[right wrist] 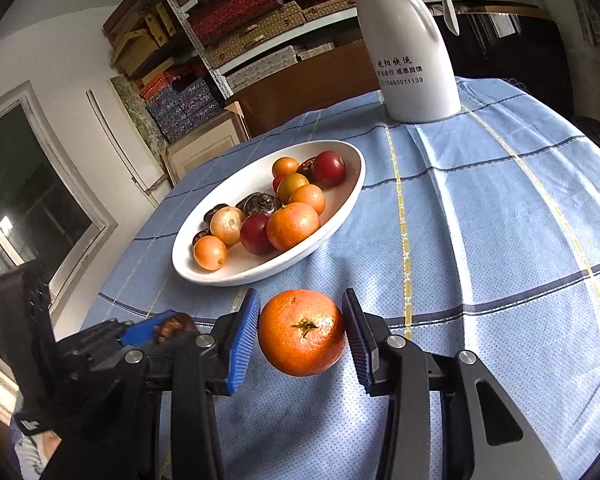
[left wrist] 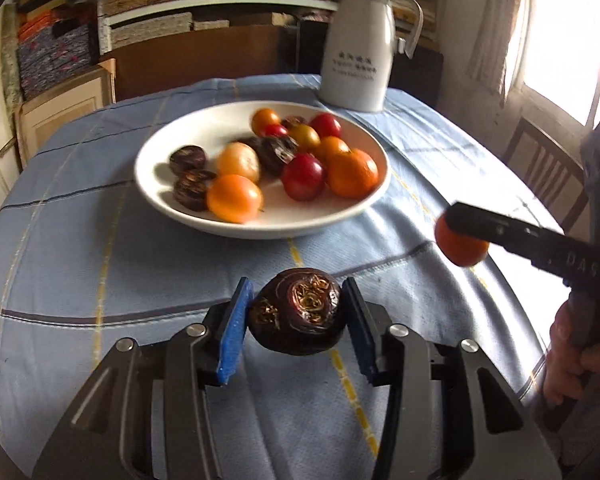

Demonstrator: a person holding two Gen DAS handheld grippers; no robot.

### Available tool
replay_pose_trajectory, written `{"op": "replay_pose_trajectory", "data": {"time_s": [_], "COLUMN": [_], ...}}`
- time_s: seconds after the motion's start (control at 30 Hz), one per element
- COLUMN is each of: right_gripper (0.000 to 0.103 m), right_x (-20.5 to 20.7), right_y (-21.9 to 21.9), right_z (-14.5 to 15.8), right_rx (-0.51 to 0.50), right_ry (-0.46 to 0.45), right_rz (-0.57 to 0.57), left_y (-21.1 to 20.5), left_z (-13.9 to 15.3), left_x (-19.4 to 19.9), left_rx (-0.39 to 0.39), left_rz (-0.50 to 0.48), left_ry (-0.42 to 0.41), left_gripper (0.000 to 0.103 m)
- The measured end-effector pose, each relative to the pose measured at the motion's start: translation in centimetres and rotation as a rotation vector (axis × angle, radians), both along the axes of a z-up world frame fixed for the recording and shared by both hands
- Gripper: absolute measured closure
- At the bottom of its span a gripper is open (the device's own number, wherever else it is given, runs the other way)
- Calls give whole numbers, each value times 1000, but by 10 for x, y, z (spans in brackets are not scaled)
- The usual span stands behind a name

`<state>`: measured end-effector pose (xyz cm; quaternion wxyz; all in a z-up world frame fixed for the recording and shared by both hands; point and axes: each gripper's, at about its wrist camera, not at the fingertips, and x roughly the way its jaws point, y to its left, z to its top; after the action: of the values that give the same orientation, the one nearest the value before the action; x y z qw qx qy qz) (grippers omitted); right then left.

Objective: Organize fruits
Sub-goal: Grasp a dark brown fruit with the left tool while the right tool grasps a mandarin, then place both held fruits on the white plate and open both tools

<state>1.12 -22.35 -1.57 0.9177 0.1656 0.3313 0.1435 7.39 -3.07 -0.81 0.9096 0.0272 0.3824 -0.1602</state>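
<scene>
Left claw (left wrist: 296,316): clamped on dark brown wrinkled fruit (left wrist: 296,312), above table (left wrist: 80,272). Right claw (right wrist: 302,332): clamped on orange (right wrist: 302,332), above blue checked cloth (right wrist: 500,240). Beyond: white bowl (left wrist: 172,196), mixed red, orange and dark fruits. Farthest: white jug (left wrist: 360,48).

One white bowl (right wrist: 340,216) sits on the cloth, holding about a dozen fruits: three dark red ones (right wrist: 329,168), roughly five orange or yellow ones (right wrist: 293,226), and four or so dark brown ones (left wrist: 187,159), partly hidden. Outside it, one tangerine (right wrist: 302,332) and one brown fruit (left wrist: 296,316). One white jug (right wrist: 410,60).
</scene>
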Motion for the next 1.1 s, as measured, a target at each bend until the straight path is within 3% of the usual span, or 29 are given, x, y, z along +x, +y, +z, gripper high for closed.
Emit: {"op": "replay_pose_trajectory", "data": {"time_s": [0.13, 0.3, 0.57, 0.67, 0.73, 0.87, 0.9, 0.93, 1.03, 1.1], "right_gripper": [60, 60, 60, 58, 37, 37, 37, 33, 18, 16], "right_x": [10, 52, 139, 159, 159, 148, 141, 137, 113, 92], "right_y": [5, 25, 44, 45, 40, 36, 37, 37, 43, 44], "right_z": [11, 39, 36, 26, 22, 31, 35, 38, 45, 45], "right_rx": [22, -4, -19, 0, 37, 32, 24, 12, -64, -94], "right_ry": [-2, -14, 32, 47, 47, -1, -18, -31, -89, -118], "right_rz": [32, 69, 48, 26, 17, -1, 0, 1, -13, -34], "left_y": [11, 11, 4, 5, 11, 18, 21, 24, 30, 34], "left_z": [22, 47, 41, 34, 34, 40, 43, 44, 49, 48], "left_x": [23, 77, 156, 175, 178, 168, 163, 156, 133, 113], "left_rx": [5, 16, 47, 65, 38, 13, 7, 0, -1, 5], "left_rz": [30, 61, 94, 107, 119, 136, 145, 152, 174, 199], "left_ry": [-25, -52, -51, -48, -55, -73, -82, -91, -121, -132], "left_gripper": [58, 58, 57, 41, 24, 22, 15, 7, 6, 5]}}
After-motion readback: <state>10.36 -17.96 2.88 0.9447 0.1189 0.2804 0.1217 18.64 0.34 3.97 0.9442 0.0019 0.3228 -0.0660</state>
